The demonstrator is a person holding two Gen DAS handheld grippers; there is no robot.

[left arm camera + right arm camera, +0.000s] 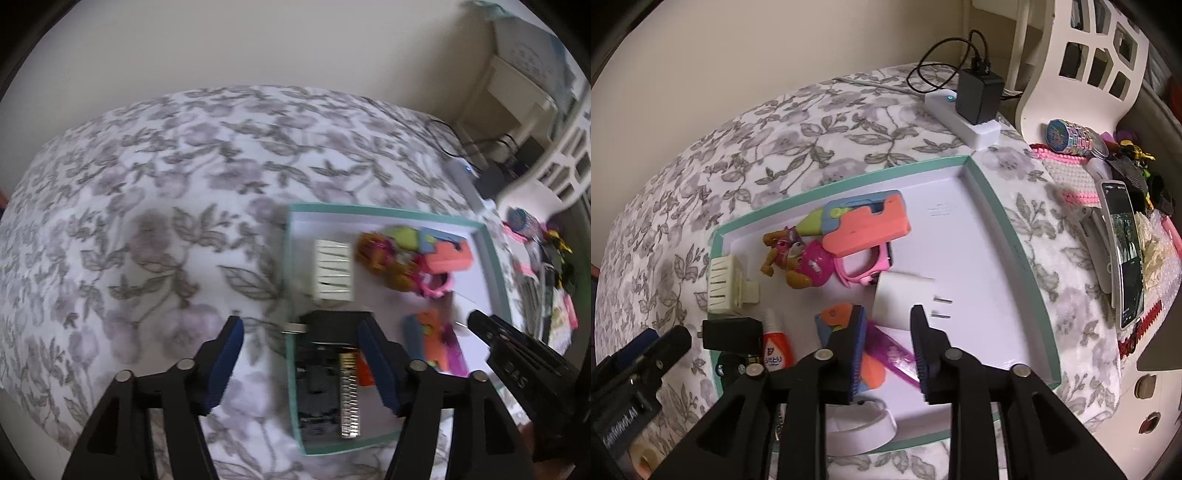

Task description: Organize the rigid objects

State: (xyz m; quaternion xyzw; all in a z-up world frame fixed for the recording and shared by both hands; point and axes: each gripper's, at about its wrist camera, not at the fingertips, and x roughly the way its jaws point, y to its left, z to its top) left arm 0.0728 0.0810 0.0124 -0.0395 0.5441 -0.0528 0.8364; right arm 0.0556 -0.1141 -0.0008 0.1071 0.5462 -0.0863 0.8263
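Only the right wrist view shows the white plug (905, 301) between the open right claw (886, 350); the left claw (301, 365) gapes empty above the tray (495, 258).

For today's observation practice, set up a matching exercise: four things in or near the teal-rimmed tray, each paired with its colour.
Things:
1. toy gun
2. plug adapter
3. power brick
4. vented plug-in

Colours:
A. black
B. cream
C. orange and blue
D. white

Pairs: 1-C, 2-D, 3-A, 4-B
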